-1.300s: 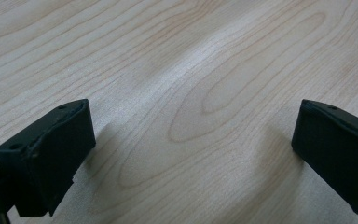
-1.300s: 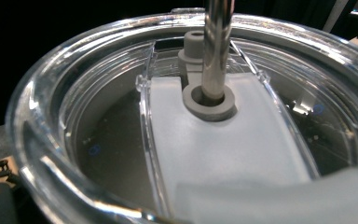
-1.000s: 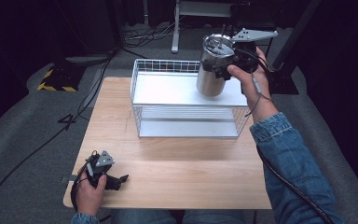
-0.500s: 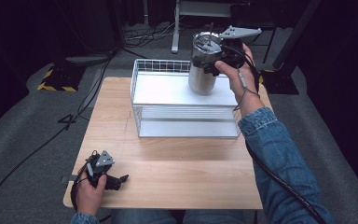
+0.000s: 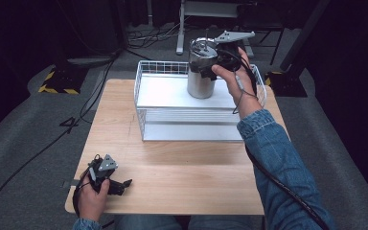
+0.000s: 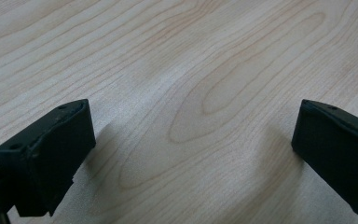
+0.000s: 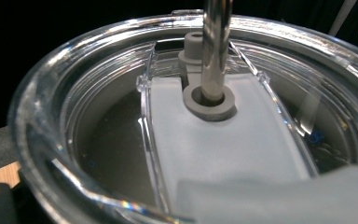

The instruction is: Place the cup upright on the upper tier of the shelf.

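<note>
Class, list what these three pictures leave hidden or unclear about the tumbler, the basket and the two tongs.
1. Right tongs: high view, hand and tumbler cover the jaws; right gripper view sits too close to the lid.
2. Tumbler's base: high view, whether it touches the basket floor cannot be told.
3. Tumbler's contents: right gripper view, lid glare blurs them.
4. Straw: top cut off by the frame edge.
5. Left tongs: small in high view.
</note>
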The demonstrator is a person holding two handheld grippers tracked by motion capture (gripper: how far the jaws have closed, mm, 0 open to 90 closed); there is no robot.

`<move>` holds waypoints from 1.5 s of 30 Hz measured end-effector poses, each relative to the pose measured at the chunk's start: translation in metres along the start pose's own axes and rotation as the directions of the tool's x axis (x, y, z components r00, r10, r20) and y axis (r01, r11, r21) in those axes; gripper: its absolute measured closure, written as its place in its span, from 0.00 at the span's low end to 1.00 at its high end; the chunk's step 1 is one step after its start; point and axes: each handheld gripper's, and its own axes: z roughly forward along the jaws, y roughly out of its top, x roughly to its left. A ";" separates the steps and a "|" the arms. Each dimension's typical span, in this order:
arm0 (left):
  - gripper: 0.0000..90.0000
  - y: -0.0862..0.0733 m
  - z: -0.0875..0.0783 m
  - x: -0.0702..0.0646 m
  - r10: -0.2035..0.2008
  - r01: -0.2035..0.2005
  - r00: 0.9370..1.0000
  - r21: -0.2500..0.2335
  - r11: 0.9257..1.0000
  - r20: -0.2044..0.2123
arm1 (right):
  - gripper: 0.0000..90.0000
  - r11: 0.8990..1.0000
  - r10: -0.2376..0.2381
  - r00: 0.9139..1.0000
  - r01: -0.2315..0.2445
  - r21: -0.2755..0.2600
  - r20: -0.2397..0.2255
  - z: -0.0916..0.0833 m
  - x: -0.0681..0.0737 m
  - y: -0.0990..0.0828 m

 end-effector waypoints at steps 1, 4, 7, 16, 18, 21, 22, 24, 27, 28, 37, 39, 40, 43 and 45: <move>0.00 0.000 0.000 0.000 0.000 0.000 1.000 -0.001 1.000 0.001 | 0.04 1.000 0.000 1.000 0.000 0.000 0.000 0.000 0.000 0.000; 0.00 0.000 0.000 0.000 -0.003 0.003 1.000 -0.001 1.000 0.001 | 0.04 1.000 0.002 1.000 -0.001 0.009 -0.004 0.002 -0.001 -0.002; 0.00 0.000 0.000 0.000 0.000 0.000 1.000 0.000 1.000 0.000 | 0.04 1.000 0.011 1.000 -0.011 0.002 -0.005 0.003 -0.002 -0.003; 0.00 0.000 0.000 0.000 0.000 0.000 1.000 0.000 1.000 0.000 | 0.04 0.998 0.054 0.998 -0.054 -0.011 -0.015 0.002 -0.009 -0.007; 0.00 0.000 0.000 0.000 0.000 0.000 1.000 0.000 1.000 0.000 | 0.04 0.999 0.053 0.998 -0.053 -0.010 -0.015 0.002 -0.009 -0.007; 0.00 0.000 0.000 0.000 0.000 0.000 1.000 -0.001 1.000 0.001 | 0.04 0.998 0.054 0.998 -0.055 -0.010 -0.014 0.002 -0.009 -0.007; 0.00 0.000 0.000 0.000 0.000 0.000 1.000 -0.001 1.000 0.001 | 0.04 0.998 0.054 0.998 -0.055 -0.011 -0.014 0.002 -0.009 -0.007; 0.00 0.000 0.000 0.000 -0.002 0.002 1.000 -0.001 1.000 0.002 | 0.04 0.998 0.055 0.998 -0.055 -0.012 -0.014 0.002 -0.009 -0.007; 0.00 0.000 0.000 0.000 0.000 0.000 1.000 0.000 1.000 0.000 | 0.04 0.998 0.054 0.998 -0.054 -0.016 -0.015 0.002 -0.009 -0.008; 0.00 0.000 0.000 0.000 0.000 0.000 1.000 0.000 1.000 0.000 | 0.04 0.998 0.055 0.998 -0.055 -0.020 -0.016 0.002 -0.009 -0.008; 0.00 0.000 0.000 0.000 -0.004 0.004 1.000 -0.001 1.000 0.002 | 0.04 0.999 0.040 0.999 -0.041 -0.018 -0.021 -0.001 -0.009 -0.008; 0.00 0.000 0.000 0.000 0.001 -0.001 1.000 0.000 1.000 0.000 | 0.04 0.999 0.035 0.999 -0.035 -0.014 -0.016 -0.002 -0.009 -0.007; 0.00 0.000 0.000 0.000 -0.004 0.004 1.000 -0.001 1.000 0.002 | 0.04 0.999 0.037 0.999 -0.037 -0.013 -0.016 -0.002 -0.009 -0.008; 0.00 0.000 0.000 0.000 0.000 0.000 1.000 0.000 1.000 0.000 | 0.04 0.999 0.039 0.999 -0.039 -0.014 -0.017 -0.004 -0.009 -0.008; 0.00 0.000 0.000 0.000 0.001 -0.001 1.000 0.000 1.000 0.000 | 0.04 0.999 0.038 0.999 -0.038 -0.013 -0.018 -0.007 -0.010 -0.009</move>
